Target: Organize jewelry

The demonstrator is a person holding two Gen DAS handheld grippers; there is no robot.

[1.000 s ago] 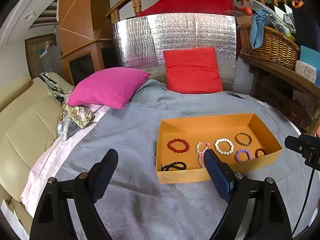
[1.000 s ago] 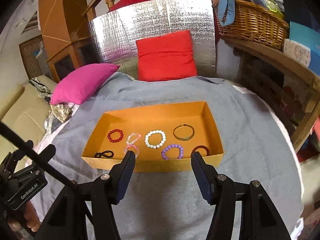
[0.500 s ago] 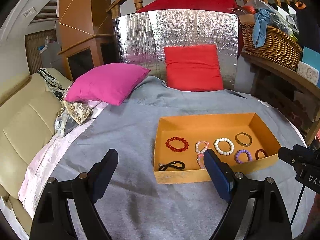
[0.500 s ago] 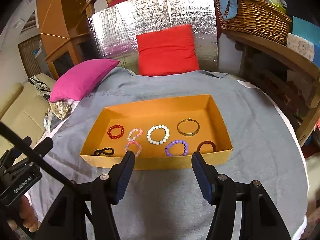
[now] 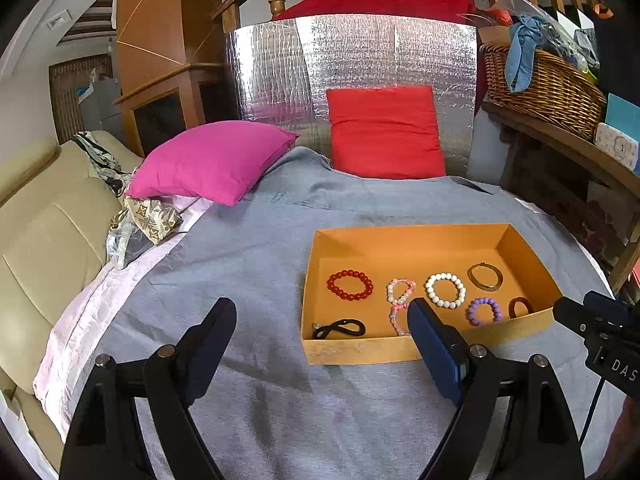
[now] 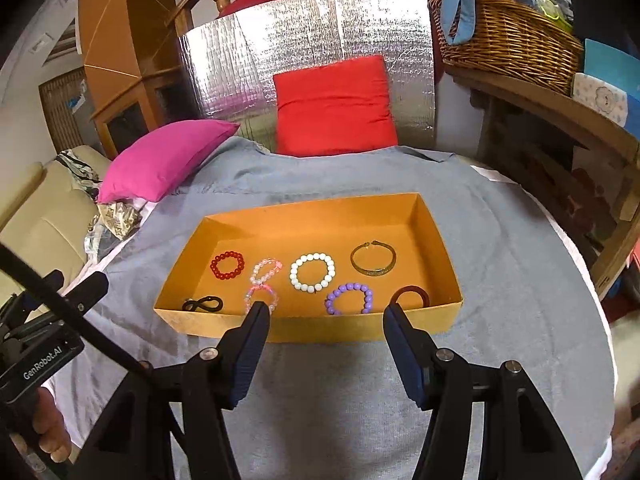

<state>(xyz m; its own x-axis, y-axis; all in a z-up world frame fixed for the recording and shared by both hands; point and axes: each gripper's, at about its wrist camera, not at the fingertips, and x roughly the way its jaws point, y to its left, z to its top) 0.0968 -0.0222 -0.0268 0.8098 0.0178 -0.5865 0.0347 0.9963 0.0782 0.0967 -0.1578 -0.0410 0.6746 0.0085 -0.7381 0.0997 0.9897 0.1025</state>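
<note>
orange box of many-coloured bracelets on a grey cloth

the box (image 6: 436, 236) is plain orange inside and out; in it lie a red bead bracelet (image 6: 227, 265), two pale pink bead bracelets (image 6: 265, 271), a white bead bracelet (image 6: 312, 272), a purple bead bracelet (image 6: 349, 299), a dull gold bangle (image 6: 373, 258), a dark brown ring (image 6: 410, 296) and a black loop (image 6: 202, 304). the cloth (image 6: 500, 280) under it is flat grey. behind sit a magenta pillow (image 5: 212, 160), a red pillow (image 5: 386, 132) and a crinkled silver foil sheet (image 5: 360, 52). the fingers (image 6: 404, 354) show dark blue pads on black arms.
</note>
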